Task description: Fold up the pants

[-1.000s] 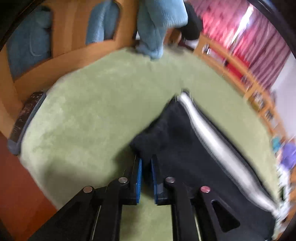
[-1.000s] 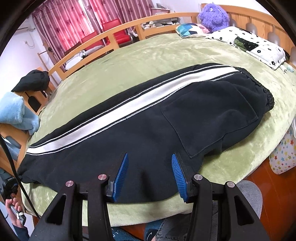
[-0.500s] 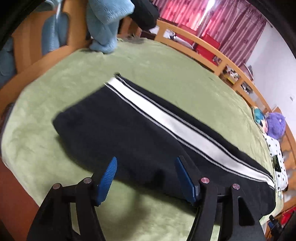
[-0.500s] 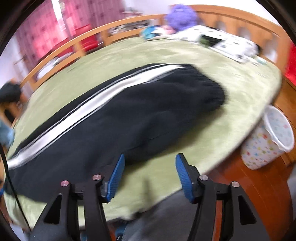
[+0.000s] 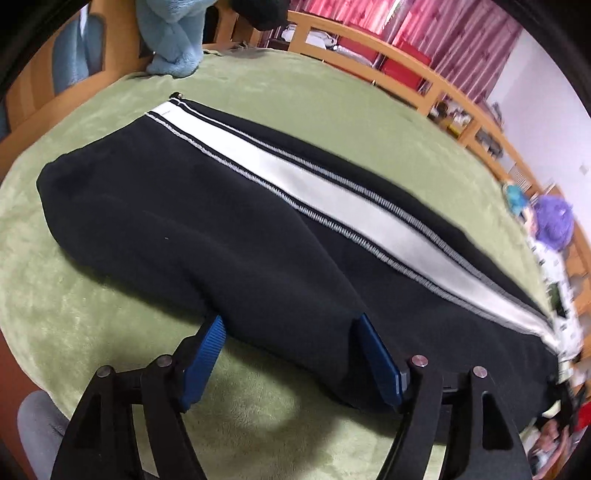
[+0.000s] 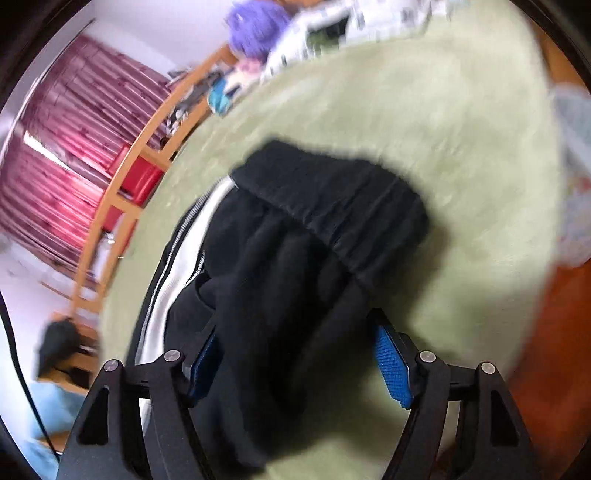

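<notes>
Both grippers stand wide apart at the jaws, clamped on nothing. On the left gripper (image 5: 291, 354) the jaws have just been opening further, and its blue pads (image 5: 207, 354) flank the near edge of the black pants (image 5: 207, 229) without pressing — the cloth lies between them, flat on the bed. On the right gripper (image 6: 299, 354) the jaws have also been opening; a bunched ridge of the pants near the gathered waistband (image 6: 332, 206) lies between its pads, and through the blur I cannot tell whether the left pad brushes the fabric. The pants lie lengthwise across a green plush blanket (image 5: 332, 110), one leg over the other, with a broad white side stripe (image 5: 332, 195) edged in thin lines running along the far side from cuff to waist. A curved wooden bed rail (image 5: 406, 62) rings the far edge, with pink-red curtains (image 5: 443, 29) behind it. A light blue towel (image 5: 173, 40) hangs over the rail at the far left beside a dark garment, and a purple plush toy (image 5: 554, 221) sits at the far right by a patterned pillow — reddish wooden floor (image 6: 554, 332) shows beyond the blanket's near right edge.
</notes>
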